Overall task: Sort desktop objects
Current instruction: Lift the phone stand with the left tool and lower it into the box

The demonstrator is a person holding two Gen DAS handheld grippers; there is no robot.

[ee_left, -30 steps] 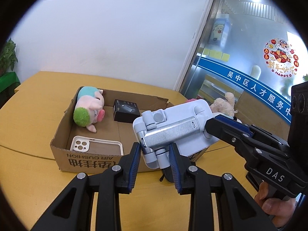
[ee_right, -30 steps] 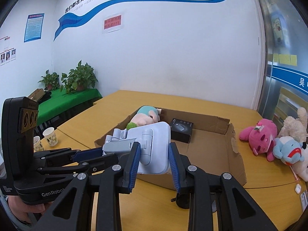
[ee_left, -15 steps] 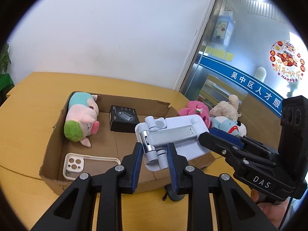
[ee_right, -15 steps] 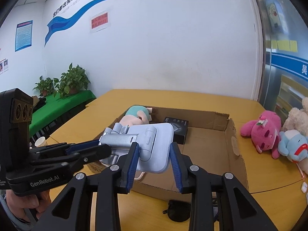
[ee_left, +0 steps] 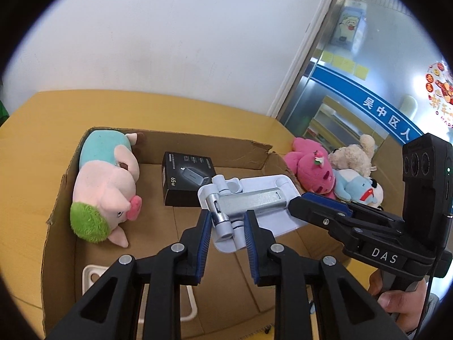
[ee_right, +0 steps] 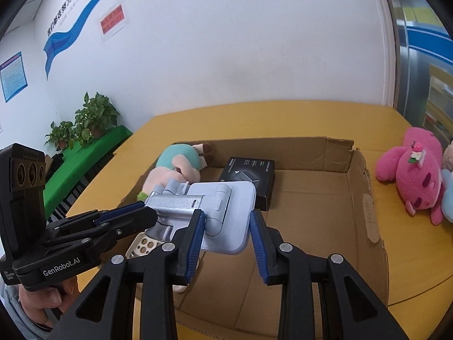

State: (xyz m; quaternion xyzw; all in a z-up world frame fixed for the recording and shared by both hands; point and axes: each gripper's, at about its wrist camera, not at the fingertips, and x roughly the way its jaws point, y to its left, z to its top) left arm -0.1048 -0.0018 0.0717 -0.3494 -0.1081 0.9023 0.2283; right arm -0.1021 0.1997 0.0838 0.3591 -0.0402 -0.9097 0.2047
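Note:
A folded white and silver phone stand (ee_left: 249, 198) (ee_right: 215, 209) hangs in the air over the open cardboard box (ee_left: 53, 204) (ee_right: 368, 204). My left gripper (ee_left: 226, 226) is shut on its hinged arm end. My right gripper (ee_right: 226, 229) is shut on its flat base plate; it also shows in the left wrist view (ee_left: 314, 209). Inside the box lie a pink pig plush with a green snout end (ee_left: 104, 187) (ee_right: 175, 167), a black charger box (ee_left: 187, 178) (ee_right: 249, 172) and a white phone case (ee_left: 93, 277) (ee_right: 144, 246).
The box stands on a yellow wooden table (ee_left: 28, 147) (ee_right: 283, 119). A pink plush (ee_left: 308, 167) (ee_right: 416, 178), a beige plush (ee_left: 354, 155) and a light blue plush (ee_left: 356, 189) lie on the table right of the box. Green plants (ee_right: 85, 121) stand far left.
Both grippers have carried the phone stand forward from in front of the box's near wall to a spot over the box's inside. Both stay shut on it.

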